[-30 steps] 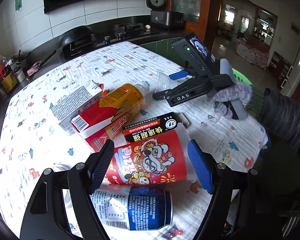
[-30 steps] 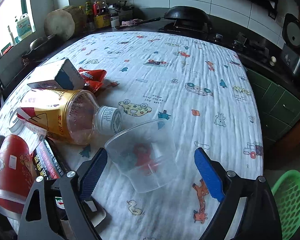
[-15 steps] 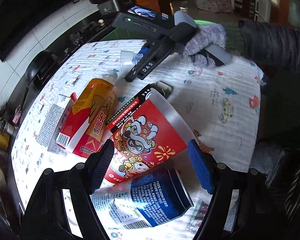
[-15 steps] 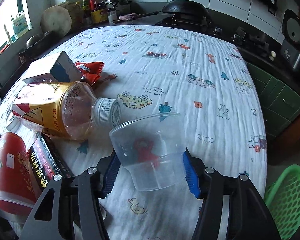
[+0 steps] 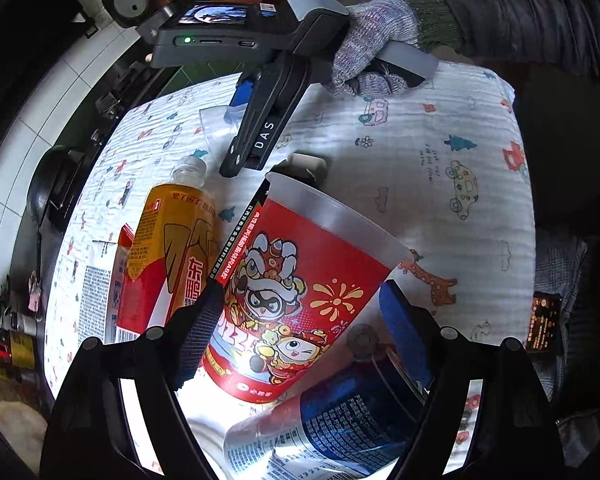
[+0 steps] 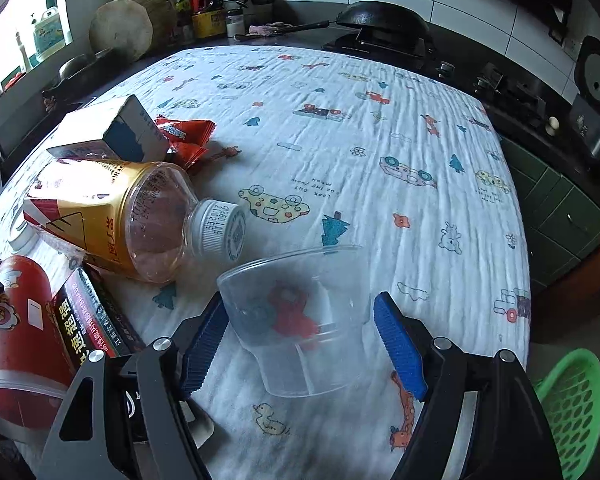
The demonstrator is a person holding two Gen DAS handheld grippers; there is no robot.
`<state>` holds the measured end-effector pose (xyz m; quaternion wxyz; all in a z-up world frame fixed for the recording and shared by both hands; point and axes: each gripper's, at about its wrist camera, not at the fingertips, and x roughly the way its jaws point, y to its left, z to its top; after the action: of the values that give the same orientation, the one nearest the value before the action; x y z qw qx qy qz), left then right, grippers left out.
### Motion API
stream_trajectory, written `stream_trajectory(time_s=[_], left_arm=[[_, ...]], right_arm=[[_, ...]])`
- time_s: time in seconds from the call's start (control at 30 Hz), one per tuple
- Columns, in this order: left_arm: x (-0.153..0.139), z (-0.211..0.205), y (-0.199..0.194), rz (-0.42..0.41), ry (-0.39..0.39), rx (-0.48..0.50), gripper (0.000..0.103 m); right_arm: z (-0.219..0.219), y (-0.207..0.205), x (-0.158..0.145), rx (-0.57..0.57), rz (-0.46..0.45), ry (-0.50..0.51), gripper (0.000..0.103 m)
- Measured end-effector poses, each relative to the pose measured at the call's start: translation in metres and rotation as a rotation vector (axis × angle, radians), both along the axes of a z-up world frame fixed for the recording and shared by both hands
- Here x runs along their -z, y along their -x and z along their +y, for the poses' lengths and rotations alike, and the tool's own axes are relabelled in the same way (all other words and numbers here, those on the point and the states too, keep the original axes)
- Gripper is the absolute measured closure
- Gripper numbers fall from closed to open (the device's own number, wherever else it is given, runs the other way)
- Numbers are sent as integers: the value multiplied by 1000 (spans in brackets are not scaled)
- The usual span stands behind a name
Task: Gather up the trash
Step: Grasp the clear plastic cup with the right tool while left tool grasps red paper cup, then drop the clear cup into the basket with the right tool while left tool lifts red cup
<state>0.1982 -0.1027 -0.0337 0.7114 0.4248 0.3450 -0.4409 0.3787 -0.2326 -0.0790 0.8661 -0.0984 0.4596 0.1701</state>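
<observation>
The left gripper [image 5: 300,336] straddles the red paper cup [image 5: 300,304] with its jaws opening; the left pad sits against the cup's side while the right pad stands clear, so it grips nothing. The cup lies on its side, its long axis running away from the gripper and up to the right, rim at the far end. It is printed with cartoon lion-dance figures. Under it lies a blue-labelled can [image 5: 340,428], beside it a black carton with Chinese characters and a yellow drink bottle [image 5: 172,248] marked "东鹏".

The right gripper [image 6: 300,340] brackets a clear plastic cup [image 6: 300,312] lying on the patterned tablecloth [image 6: 380,120], mouth away from it. Its jaws are opening, both pads just off the cup's walls. "DAS" is printed on its arm; "LOOK OUT" reads on the cloth. The green basket [image 6: 572,408], probably the bin, sits off the table's edge on the right gripper's side.
</observation>
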Motion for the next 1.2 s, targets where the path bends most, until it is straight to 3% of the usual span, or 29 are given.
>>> stream_trajectory(time_s=[0.1,0.6,0.87,1.2], left_arm=[[2,-4,-3,5,-2,29,23],[9,-20,-7,23,38,17,23],[1,-29,-2,12,74,-71,26],[-33,-57,-8,47,233,-133,28]], right_arm=[[1,-2,2,6,17,-3,45],[-38,42,-22,99,-26,-65,46],[-114,82,-34,275,-57,-67,45],[-232,119,-11,539,-11,-27,45]])
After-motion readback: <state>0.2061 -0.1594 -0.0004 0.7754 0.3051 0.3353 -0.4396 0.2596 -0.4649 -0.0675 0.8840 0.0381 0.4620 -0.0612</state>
